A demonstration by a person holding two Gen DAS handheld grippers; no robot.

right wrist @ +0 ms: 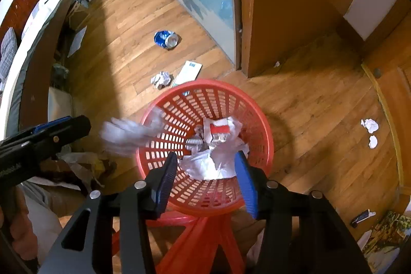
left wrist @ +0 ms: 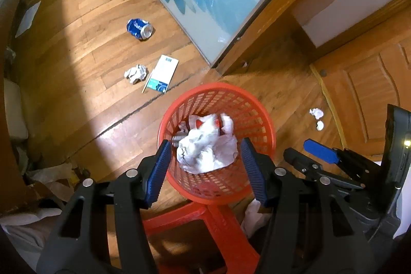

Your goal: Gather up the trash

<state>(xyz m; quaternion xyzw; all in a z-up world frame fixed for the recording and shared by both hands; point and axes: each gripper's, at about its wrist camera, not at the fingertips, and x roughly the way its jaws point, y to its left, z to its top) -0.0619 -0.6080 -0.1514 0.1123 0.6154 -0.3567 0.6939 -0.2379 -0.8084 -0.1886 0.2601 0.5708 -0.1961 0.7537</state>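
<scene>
left gripper (left wrist: 205, 166) open | right view: blurred paper (right wrist: 123, 134) beside basket (right wrist: 257, 104)

Both tools look alike. The left gripper (left wrist: 205, 150) has two matte black plastic arms, angular and cut with long triangular openings. Each arm carries two round silver rivets near its joint. Its fingers (left wrist: 161, 166) are lined with ribbed blue pads. The right gripper (right wrist: 206, 171) has the same black frame, silver rivets and ribbed blue fingers (right wrist: 246, 184). Seen from the side in the left wrist view, the right gripper shows small black screws, a flat blue pad and a dark upright housing with a small yellow light.
</scene>
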